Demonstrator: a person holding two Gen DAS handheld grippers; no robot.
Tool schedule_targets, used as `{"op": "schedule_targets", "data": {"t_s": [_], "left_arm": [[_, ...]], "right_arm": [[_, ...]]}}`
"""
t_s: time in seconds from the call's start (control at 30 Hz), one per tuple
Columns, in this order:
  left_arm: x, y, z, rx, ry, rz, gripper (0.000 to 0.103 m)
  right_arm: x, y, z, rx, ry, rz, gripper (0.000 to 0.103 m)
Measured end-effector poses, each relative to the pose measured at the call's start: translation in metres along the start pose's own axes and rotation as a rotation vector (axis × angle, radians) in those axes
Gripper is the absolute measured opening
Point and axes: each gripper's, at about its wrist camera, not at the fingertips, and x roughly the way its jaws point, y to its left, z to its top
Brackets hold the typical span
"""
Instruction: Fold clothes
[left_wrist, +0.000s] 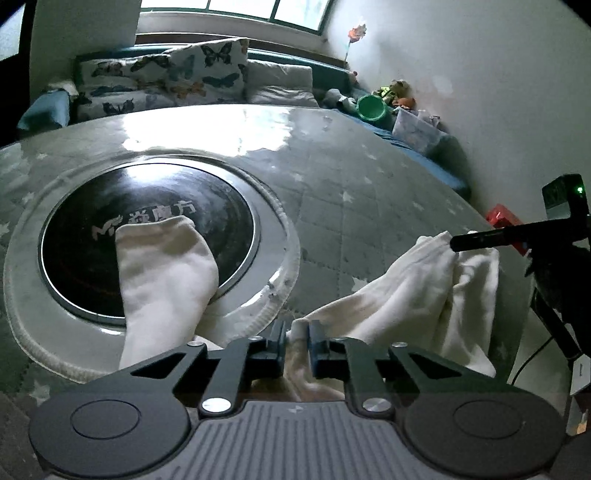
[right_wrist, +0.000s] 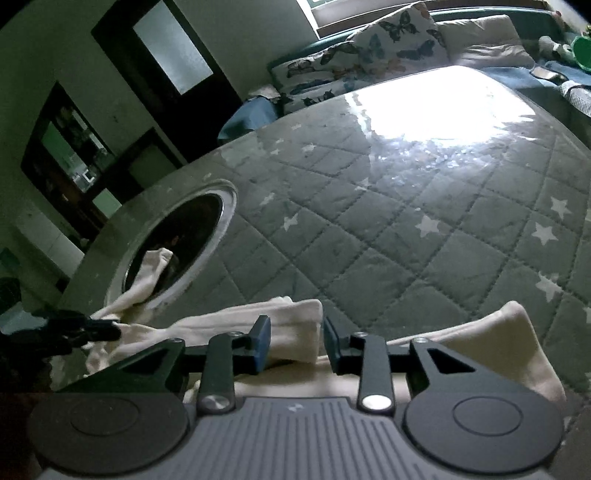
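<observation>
Left wrist view: the left gripper (left_wrist: 297, 332) is seen with its jaws drawn almost together, and a narrow fold of the cream garment (left_wrist: 406, 291) is pinched between the blue pads (left_wrist: 316, 341). The garment is spread on the quilted star-patterned table cover (left_wrist: 369, 192), with one sleeve-like end (left_wrist: 162, 258) laid over the rim and onto the dark glass of the round black hotplate (left_wrist: 147, 221) set into the table. The rest of the cloth is bunched to the right of the hotplate, near the table's front edge. At that bunch, the tip of the right gripper (left_wrist: 458, 244) is observed beside the upper edge of the cloth; contact cannot be confirmed from this view. Right wrist view: the right gripper (right_wrist: 295, 339) is recorded with its jaws partly open, a folded band of the garment (right_wrist: 291, 325) lying between the pads (right_wrist: 262, 345) without being pressed by them. The left gripper (right_wrist: 107, 330) is seen at the cloth just in front of the hotplate (right_wrist: 177, 240). A butterfly-print cushion (left_wrist: 162, 74) lies well beyond the hotplate, past the table's far edge.
</observation>
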Motion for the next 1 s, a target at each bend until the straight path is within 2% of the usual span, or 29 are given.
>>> {"op": "schedule_targets", "data": {"t_s": [0.07, 0.13, 0.27, 0.43, 0.5, 0.53, 0.57, 0.6, 0.67, 0.83, 1.0], "left_arm": [[0.001, -0.001, 0.0, 0.0, 0.01, 0.007, 0.017], [0.001, -0.002, 0.0, 0.002, 0.015, 0.022, 0.026], [0.001, -0.004, -0.001, 0.005, 0.026, 0.027, 0.052], [0.006, -0.005, -0.002, -0.005, 0.051, 0.029, 0.055], [0.007, -0.004, -0.001, -0.013, 0.046, 0.013, 0.05], [0.006, -0.003, -0.001, -0.016, 0.042, 0.005, 0.043], [0.006, -0.003, 0.0, -0.014, 0.039, 0.002, 0.025], [0.005, -0.002, 0.001, -0.012, 0.037, 0.0, 0.017], [0.003, -0.001, 0.005, 0.003, 0.02, 0.024, 0.011], [-0.002, 0.001, 0.028, 0.028, -0.052, 0.096, 0.009], [0.001, 0.006, 0.066, 0.075, -0.149, 0.174, 0.009]], "right_arm": [[0.002, 0.0, -0.001, 0.001, -0.004, -0.003, 0.031], [0.004, 0.001, -0.002, -0.002, -0.003, -0.002, 0.025], [0.004, 0.01, -0.003, -0.056, -0.006, -0.016, 0.024], [0.002, 0.012, -0.003, -0.06, -0.014, -0.018, 0.023], [0.003, 0.011, -0.003, -0.05, -0.015, -0.019, 0.022], [0.003, 0.011, -0.003, -0.053, -0.014, -0.021, 0.017], [0.003, 0.012, -0.002, -0.06, -0.017, -0.023, 0.013], [0.001, 0.014, -0.001, -0.068, -0.023, -0.027, 0.011], [-0.001, 0.017, 0.005, -0.08, -0.042, -0.028, 0.007], [-0.005, 0.027, 0.025, -0.112, -0.099, -0.029, 0.006], [0.007, 0.04, 0.054, -0.143, -0.149, -0.055, 0.006]]}}
